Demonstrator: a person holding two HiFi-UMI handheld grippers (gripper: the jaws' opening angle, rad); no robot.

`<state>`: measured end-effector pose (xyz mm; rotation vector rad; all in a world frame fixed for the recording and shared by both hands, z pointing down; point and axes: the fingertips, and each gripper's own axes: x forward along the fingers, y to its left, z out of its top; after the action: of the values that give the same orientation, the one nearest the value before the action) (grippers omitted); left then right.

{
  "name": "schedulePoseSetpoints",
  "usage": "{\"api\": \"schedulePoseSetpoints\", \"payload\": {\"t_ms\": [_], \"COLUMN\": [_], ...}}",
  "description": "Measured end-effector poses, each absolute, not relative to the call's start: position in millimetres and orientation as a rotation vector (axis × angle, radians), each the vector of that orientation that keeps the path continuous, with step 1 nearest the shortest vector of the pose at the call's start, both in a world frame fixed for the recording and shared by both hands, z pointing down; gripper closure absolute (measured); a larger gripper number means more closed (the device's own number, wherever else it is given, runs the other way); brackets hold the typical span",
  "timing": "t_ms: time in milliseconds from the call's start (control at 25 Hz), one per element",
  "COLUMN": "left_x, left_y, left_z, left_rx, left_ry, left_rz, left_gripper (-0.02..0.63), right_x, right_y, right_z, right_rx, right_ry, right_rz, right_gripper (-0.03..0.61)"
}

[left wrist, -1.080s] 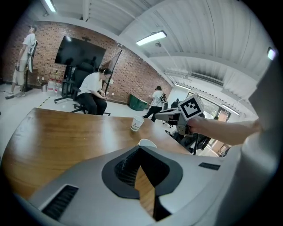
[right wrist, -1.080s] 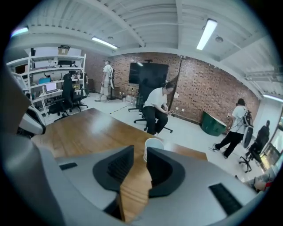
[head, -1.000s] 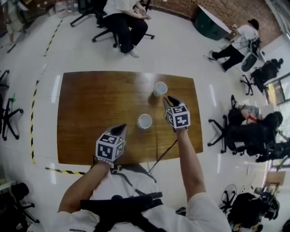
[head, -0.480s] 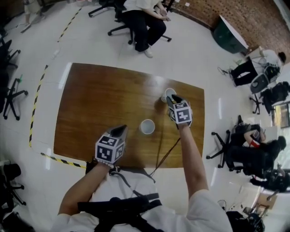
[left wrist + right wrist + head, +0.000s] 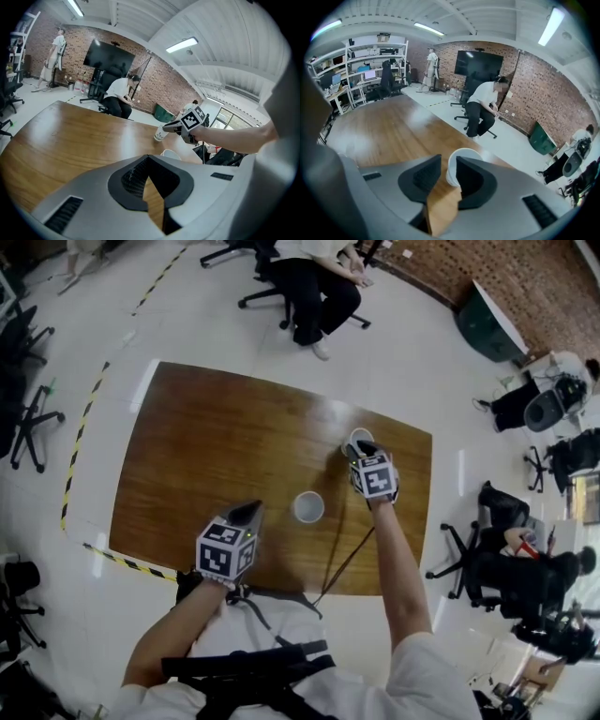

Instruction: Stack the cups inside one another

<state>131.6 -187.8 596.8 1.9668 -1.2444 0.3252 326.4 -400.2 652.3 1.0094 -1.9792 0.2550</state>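
Observation:
Two white paper cups stand on the brown wooden table (image 5: 206, 456). The near cup (image 5: 308, 507) is upright in the middle, a little ahead and right of my left gripper (image 5: 247, 513). Its tips meet with nothing between them (image 5: 149, 159). The far cup (image 5: 359, 437) stands near the table's far right edge. My right gripper (image 5: 357, 449) is open there, and the cup (image 5: 461, 159) sits between its fingertips (image 5: 448, 165), close to the right-hand one. From the left gripper view I see the far cup (image 5: 160, 134), the near cup's rim (image 5: 171, 153) and the right gripper (image 5: 167, 127).
A person sits on an office chair (image 5: 319, 287) beyond the table's far edge. More chairs (image 5: 28, 418) stand at the left and right (image 5: 469, 549). Yellow-black tape (image 5: 75, 474) marks the floor. A cable (image 5: 342, 563) trails from the right gripper over the front edge.
My right gripper has moved forward and down to the far cup, which now sits between its jaws. The left gripper has barely shifted.

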Motion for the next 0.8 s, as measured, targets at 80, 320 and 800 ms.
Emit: {"api": "schedulePoseSetpoints", "payload": {"t_ms": [80, 320, 800], "left_x": [129, 127, 119], "left_y": [-186, -180, -183], "left_z": [598, 602, 604], "left_rx": [1.96, 1.945, 1.924], "left_ry": [-1.249, -1.259, -1.263], "left_rz": [0.324, 0.317, 0.316], "left_gripper": [0.617, 0.617, 0.617], "right_x": [326, 330, 329], "right_y": [-400, -399, -404], "right_z": [657, 668, 674], "right_rx": [1.002, 0.992, 0.98], "right_ry": [-1.969, -1.935, -1.919], "right_rz": [0.246, 0.236, 0.236], "right_gripper": [0.449, 0.453, 0.511]}}
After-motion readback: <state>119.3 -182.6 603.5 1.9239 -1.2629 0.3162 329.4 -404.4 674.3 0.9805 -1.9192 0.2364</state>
